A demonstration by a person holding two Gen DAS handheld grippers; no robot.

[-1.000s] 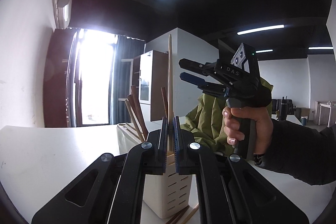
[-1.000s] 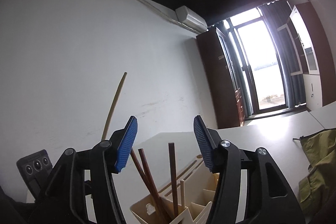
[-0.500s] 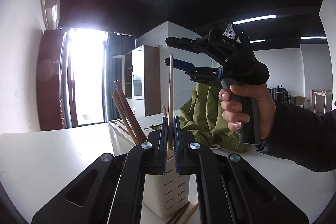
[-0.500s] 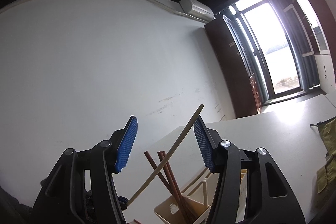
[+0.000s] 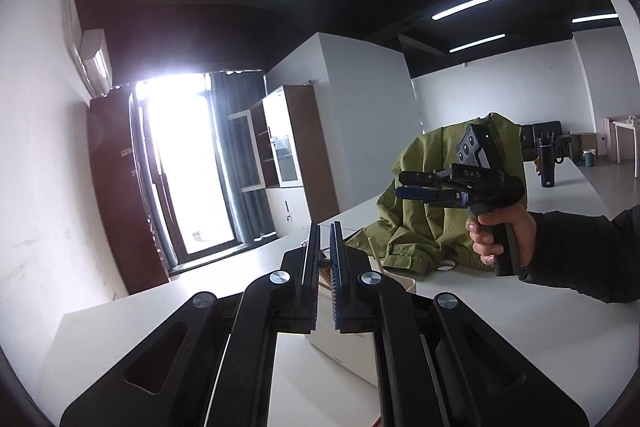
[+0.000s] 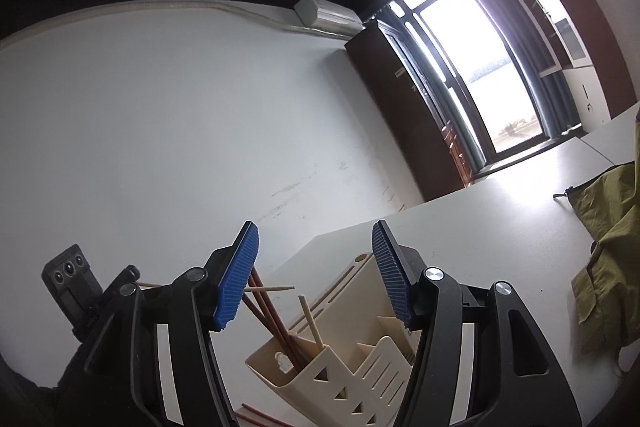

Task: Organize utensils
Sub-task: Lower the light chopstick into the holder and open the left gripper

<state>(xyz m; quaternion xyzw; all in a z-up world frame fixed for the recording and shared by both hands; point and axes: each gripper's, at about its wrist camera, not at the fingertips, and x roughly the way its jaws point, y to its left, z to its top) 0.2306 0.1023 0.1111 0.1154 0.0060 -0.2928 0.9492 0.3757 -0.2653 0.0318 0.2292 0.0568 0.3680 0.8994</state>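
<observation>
Where the thin pale wooden chopstick [image 6: 272, 289] stood straight up before, it now lies flat at lower left. The nearly closed left gripper [image 5: 325, 255] pinches one end, near the cream plastic slotted holder [image 6: 304, 367]. The right gripper [image 6: 316, 267] has just opened wider and holds nothing. The chopstick still needs dropping in.

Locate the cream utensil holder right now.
Right wrist view, bottom centre: the utensil holder stands on the white table just below the open right gripper, brown chopsticks leaning in its left compartment, green jacket away to its right.
</observation>
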